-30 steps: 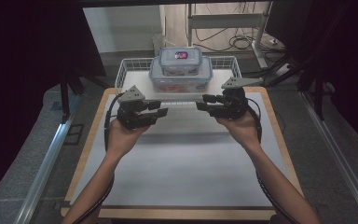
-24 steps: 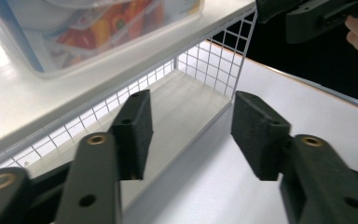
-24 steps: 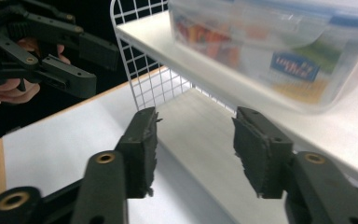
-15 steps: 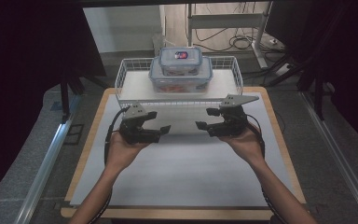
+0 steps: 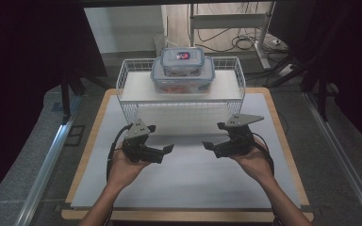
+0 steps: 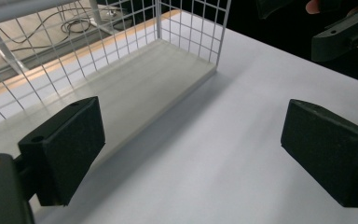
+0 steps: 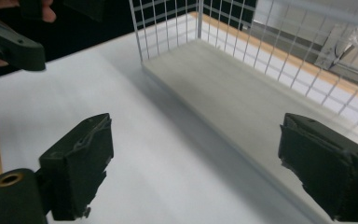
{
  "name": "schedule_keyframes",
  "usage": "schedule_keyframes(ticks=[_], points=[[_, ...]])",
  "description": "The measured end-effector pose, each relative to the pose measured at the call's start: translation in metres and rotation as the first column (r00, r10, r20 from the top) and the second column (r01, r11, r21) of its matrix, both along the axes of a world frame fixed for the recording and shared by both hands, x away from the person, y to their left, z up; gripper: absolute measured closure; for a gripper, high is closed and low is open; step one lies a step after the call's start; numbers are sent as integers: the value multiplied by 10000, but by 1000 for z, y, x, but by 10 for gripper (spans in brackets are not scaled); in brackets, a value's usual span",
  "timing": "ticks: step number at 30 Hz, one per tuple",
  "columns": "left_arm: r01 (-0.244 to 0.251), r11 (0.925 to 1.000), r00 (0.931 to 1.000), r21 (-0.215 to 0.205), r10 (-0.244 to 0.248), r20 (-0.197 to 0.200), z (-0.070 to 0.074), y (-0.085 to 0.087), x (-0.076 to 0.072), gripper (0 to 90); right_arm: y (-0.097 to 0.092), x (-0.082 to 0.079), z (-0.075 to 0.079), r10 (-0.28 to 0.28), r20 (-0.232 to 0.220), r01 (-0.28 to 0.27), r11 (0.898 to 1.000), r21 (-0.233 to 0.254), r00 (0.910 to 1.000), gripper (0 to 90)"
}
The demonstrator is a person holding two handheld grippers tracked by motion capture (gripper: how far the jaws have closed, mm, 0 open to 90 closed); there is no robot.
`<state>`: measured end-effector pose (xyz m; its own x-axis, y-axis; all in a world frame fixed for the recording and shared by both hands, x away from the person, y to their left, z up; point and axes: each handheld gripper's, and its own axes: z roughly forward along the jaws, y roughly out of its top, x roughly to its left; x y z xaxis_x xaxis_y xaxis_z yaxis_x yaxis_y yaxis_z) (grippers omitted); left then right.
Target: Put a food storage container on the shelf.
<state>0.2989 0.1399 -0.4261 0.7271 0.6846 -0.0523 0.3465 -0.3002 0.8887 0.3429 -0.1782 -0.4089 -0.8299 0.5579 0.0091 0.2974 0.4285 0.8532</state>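
High view: we've got the left tool point(image 5: 166, 151) and right tool point(image 5: 209, 146) low over the white mat point(image 5: 188, 183) on the table point(image 5: 283, 141), facing each other, nothing between either pair of jaws. Both have just been opening and now stand wide apart; the gripper views confirm only bare mat and shelf base between them. Wire shelf point(image 5: 127, 89) sits at the far edge of the mat, just beyond the tools. Two lidded containers are stacked on its top deck: small one point(image 5: 182, 60) centred on the large one point(image 5: 183, 81), so the stack sits stable. Our read: hands parked clear, symmetric either side, likely ready for a two-sided grab.
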Motion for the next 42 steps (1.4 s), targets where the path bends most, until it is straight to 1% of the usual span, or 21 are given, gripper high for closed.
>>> schedule_keyframes(ticks=[1, 5, 7, 11, 16, 18, 22, 29, 32, 34, 36, 38, 40, 41, 42], points=[[18, 10000, 10000, -1, -18, -29, -2, -1, -2, 44, -2, -2, -2, -11, -7, 11, 10000, -34, 10000, 72], [67, 9993, 10000, 381, -65, -70, -10, -4, -11, 30, -11, -11, -10, -68, -78, 68, 9999, -86, 9999, 47], [76, 9988, 10000, 475, -73, -50, -14, -5, -16, 25, -15, -15, -13, -104, -169, 102, 9999, -114, 9998, 38], [152, 9987, 9999, 493, -148, -75, -22, -6, -26, 23, -23, -24, -20, -147, -251, 144, 9998, -139, 9996, 34], [98, 9979, 9999, 647, -96, -30, -33, -1, -37, 19, -34, -33, -29, -284, -329, 281, 9996, -101, 9991, 34], [6, 9972, 10000, 748, -4, -21, -37, 3, -41, 15, -39, -37, -33, -365, -356, 362, 9993, -94, 9987, 34], [-257, 9969, 9995, 739, 270, -164, -48, 13, -47, 15, -47, -45, -42, -461, -296, 455, 9988, -183, 9985, 34], [-637, 9909, 9974, 1187, 673, -268, -65, 24, -59, 14, -61, -56, -58, -665, -309, 654, 9972, -367, 9973, 34], [-724, 9869, 9963, 1441, 783, -358, -72, 26, -63, 13, -68, -59, -62, -758, -321, 746, 9966, -356, 9966, 33], [-780, 9822, 9957, 1709, 854, -369, -76, 27, -65, 13, -72, -60, -65, -819, -341, 807, 9961, -358, 9961, 34], [-856, 9756, 9952, 2023, 934, -295, -80, 27, -67, 12, -75, -61, -70, -935, -413, 918, 9949, -427, 9948, 33], [-925, 9688, 9947, 2300, 1001, -216, -85, 28, -68, 10, -78, -62, -76, -1005, -417, 976, 9929, -675, 9941, 34], [-939, 9638, 9943, 2497, 1038, -265, -90, 29, -69, 9, -79, -62, -82, -1070, -421, 1025, 9899, -979, 9934, 34], [-965, 9604, 9938, 2615, 1074, -277, -92, 30, -69, 8, -80, -62, -85, -1085, -460, 1033, 9893, -1027, 9930, 34], [-996, 9594, 9933, 2638, 1117, -310, -94, 31, -70, 8, -81, -62, -87, -1110, -540, 1047, 9887, -1075, 9923, 34]])
